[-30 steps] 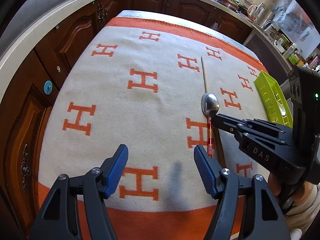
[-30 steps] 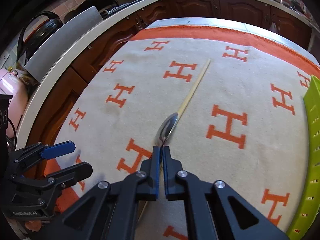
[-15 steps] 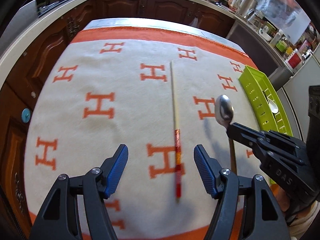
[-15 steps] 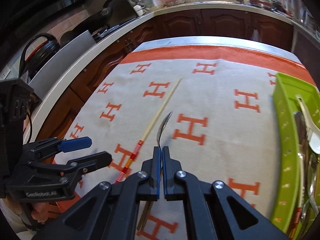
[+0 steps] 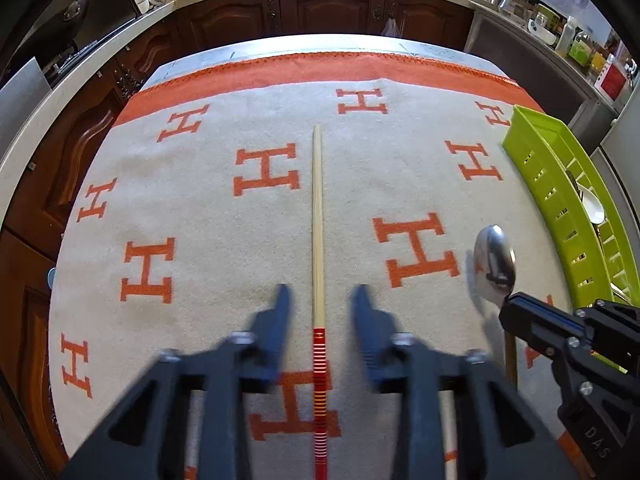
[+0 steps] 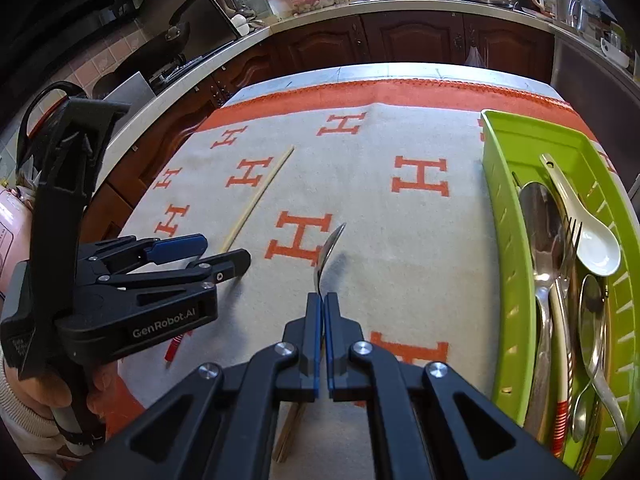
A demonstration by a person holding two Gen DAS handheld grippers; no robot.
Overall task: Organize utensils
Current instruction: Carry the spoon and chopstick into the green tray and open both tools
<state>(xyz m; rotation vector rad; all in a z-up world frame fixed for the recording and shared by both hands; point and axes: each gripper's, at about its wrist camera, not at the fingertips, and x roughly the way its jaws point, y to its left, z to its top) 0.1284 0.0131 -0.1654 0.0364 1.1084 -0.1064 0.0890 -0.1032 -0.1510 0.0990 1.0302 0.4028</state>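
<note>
A single chopstick (image 5: 318,216) with a red-striped end lies on the orange-and-cream H-patterned cloth (image 5: 200,220). My left gripper (image 5: 320,300) is open, its fingers either side of the chopstick near the striped end; it also shows in the right wrist view (image 6: 208,250). My right gripper (image 6: 322,300) is shut on a metal spoon (image 6: 330,248) with a wooden handle, held above the cloth; the spoon also shows in the left wrist view (image 5: 494,264). A lime-green slotted tray (image 6: 500,216) at the right holds several spoons, a fork and a white ceramic spoon.
The cloth covers a table with dark wooden kitchen cabinets (image 5: 328,12) and a counter behind and to the left. A steel appliance (image 5: 520,60) stands beyond the tray. The tray also shows in the left wrist view (image 5: 548,184).
My left gripper has moved forward and narrowed around the chopstick. My right gripper has carried the spoon up and to the right, toward the green tray.
</note>
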